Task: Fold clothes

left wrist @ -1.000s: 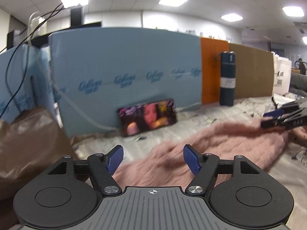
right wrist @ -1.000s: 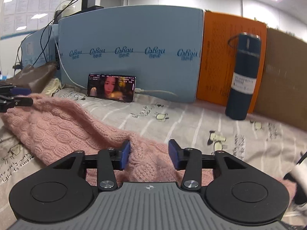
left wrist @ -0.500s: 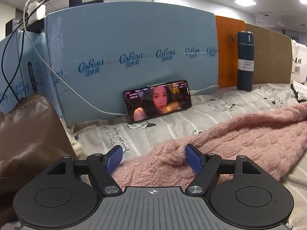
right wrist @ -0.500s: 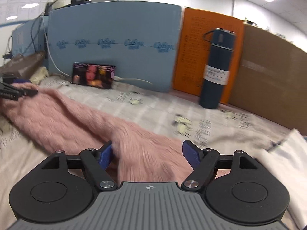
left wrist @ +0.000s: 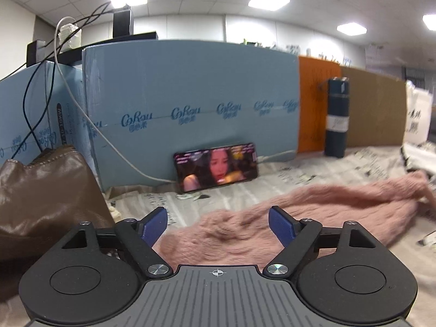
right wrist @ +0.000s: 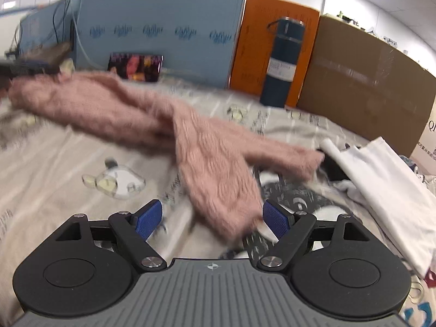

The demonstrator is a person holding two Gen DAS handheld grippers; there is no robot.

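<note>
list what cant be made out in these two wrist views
- pink sweater: motion-blurred in both views, so its folds and edges are unclear.
- phone: screen smeared in right wrist view.
- white cloth: cut off by right edge.
- brown bag: cut off at left edge, left wrist view.

Left gripper [left wrist: 218,222] above a pink sweater [left wrist: 286,218]

Its jaws are spread wide; a phone [left wrist: 216,166] leans against a blue board [left wrist: 190,103].
</note>
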